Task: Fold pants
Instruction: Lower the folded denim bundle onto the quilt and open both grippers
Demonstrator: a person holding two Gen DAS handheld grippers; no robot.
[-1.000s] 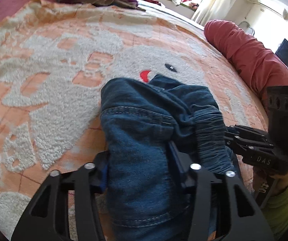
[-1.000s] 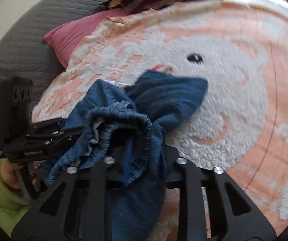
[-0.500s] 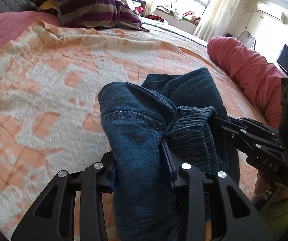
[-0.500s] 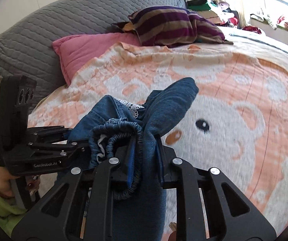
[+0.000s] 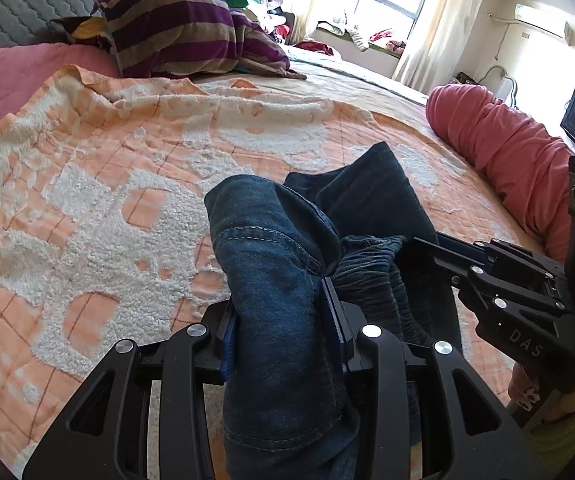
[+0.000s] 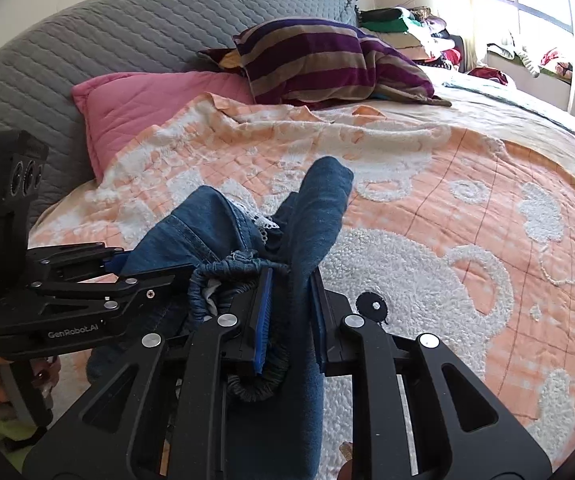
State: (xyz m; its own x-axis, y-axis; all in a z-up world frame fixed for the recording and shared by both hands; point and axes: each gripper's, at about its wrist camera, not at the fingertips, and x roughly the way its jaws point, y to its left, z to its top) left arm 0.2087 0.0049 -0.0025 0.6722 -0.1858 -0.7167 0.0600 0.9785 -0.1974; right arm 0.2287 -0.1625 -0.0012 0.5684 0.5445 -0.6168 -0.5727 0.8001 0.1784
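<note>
Since the earlier frames, both grippers have lifted the pants clear of the orange blanket; more of the striped pillow and headboard is now in view. Left gripper: fingers clamped on a thick denim fold. Right gripper: fingers nearly together, clamped on denim beside the elastic waistband. Pants hang bunched between the two grippers, above the bed
</note>
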